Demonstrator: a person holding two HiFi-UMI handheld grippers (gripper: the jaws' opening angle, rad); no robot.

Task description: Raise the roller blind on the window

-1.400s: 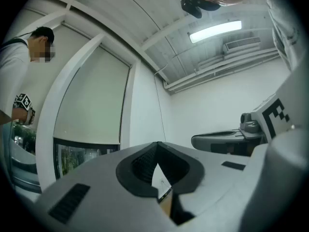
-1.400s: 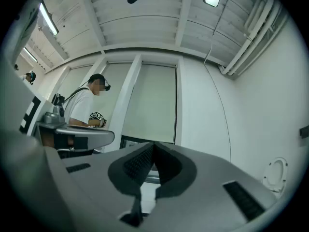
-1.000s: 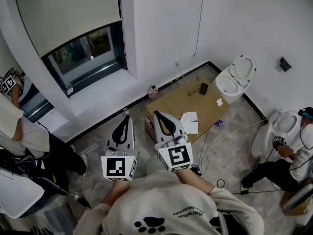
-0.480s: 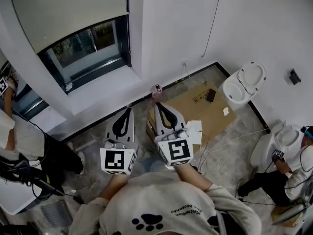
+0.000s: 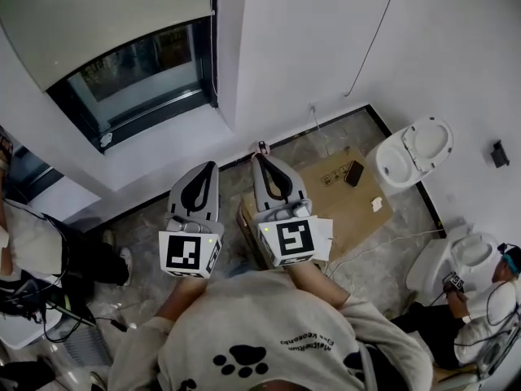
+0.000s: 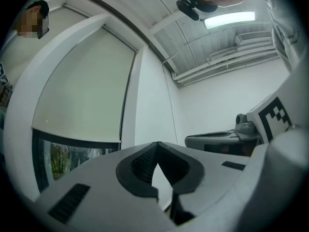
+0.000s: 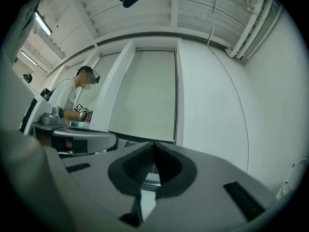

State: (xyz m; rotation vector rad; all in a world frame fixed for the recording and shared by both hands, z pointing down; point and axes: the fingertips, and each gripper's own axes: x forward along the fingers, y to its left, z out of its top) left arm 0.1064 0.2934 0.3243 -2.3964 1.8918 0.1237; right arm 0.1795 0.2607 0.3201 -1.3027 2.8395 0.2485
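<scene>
Head view: L claw (image 5: pixel 211 166) & R claw (image 5: pixel 262 158) are both closed and empty, side by side, aimed at the wall strip just right of the window (image 5: pixel 142 76). Roller blind (image 5: pixel 106 10) at 11 o'clock covers the upper pane; glass is bare below. Cardboard box (image 5: pixel 358 206) at 4 o'clock is shut, contents unseen, w/ papers on top. Toilet (image 5: pixel 413 151) at 3 o'clock has its lid up, bowl looks empty. Risk: box + floor cable (image 5: pixel 383 239) near the feet, prob. a trip hazard.

L claw view: tips meet, nothing btw them. A dark line (image 6: pixel 126 98) runs down the blind's right edge, maybe the pull cord, can't tell. Risk: a thin cord could slip a pinch.

R claw view: jaws together, empty; blind at 12 o'clock.
</scene>
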